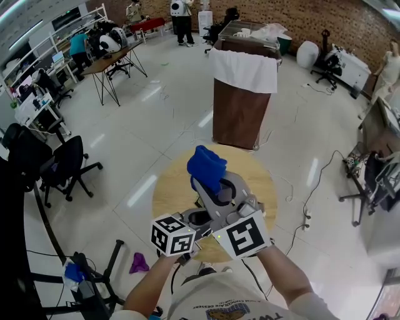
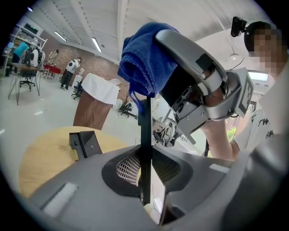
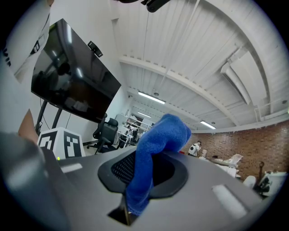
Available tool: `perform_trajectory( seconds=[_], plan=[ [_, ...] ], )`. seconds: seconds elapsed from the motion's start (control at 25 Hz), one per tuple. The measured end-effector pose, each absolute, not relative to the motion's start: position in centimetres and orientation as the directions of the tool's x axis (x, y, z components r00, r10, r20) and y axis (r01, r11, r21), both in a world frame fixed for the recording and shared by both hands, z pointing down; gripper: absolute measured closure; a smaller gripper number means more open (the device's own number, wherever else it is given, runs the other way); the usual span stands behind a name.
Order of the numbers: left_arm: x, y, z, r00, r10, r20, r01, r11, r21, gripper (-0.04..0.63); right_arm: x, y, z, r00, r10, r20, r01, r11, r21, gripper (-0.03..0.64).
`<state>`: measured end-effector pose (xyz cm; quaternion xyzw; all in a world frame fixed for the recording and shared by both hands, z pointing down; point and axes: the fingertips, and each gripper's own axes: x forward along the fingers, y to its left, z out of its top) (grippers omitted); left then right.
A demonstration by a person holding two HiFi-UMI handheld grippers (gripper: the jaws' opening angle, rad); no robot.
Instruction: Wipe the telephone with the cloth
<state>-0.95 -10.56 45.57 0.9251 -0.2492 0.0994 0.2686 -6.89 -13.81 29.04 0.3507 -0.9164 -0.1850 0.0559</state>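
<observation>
The right claw [image 3: 141, 182] is clamped on a blue cloth [image 3: 160, 135], which bunches up from between the jaws and flops over their tips. The left claw [image 2: 145, 173] is closed on a thin black telephone [image 2: 144, 131], seen edge-on and standing upright between the pads. In the left gripper view the right claw reaches in from the upper right, and the cloth meets the top of the telephone. In the head view the two claws are close together in front of the person, marker cubes side by side, with the cloth raised above them.

Below them is a round wooden table [image 1: 169, 187]. A small black cradle [image 2: 83, 144] sits on it, apart from both claws.

The table stands on a glossy pale tiled floor [image 1: 156, 119] that mirrors the ceiling lights. Behind it is a tall brown cabinet [image 1: 237, 115] with a white sheet draped over its top. Black office chairs [image 1: 65, 165] stand at the left, a purple rag [image 1: 139, 262] lies on the floor near the person's feet, and a cable runs to a power strip [image 1: 306, 219] at the right. A red brick wall [image 1: 300, 19] closes the far end, where a trestle desk [image 1: 115, 62] and several people stand.
</observation>
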Motion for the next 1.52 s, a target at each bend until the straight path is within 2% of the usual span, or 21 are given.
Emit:
perform_trajectory(
  seconds=[0.2,1.52],
  plan=[
    [-0.9,-10.4,45.8,0.859,-0.406,0.312,-0.509,-0.734,0.449,0.532,-6.4,-14.0,28.0,-0.74,-0.67,-0.067,-0.638,0.666,0.387,0.557],
    [-2.9,-10.6,43.8,0.869,-0.448,0.208,-0.489,-0.717,0.498,0.532,-0.7,-16.8,30.0,-0.641,-0.767,-0.043,-0.73,0.591,0.342,0.557]
  ],
)
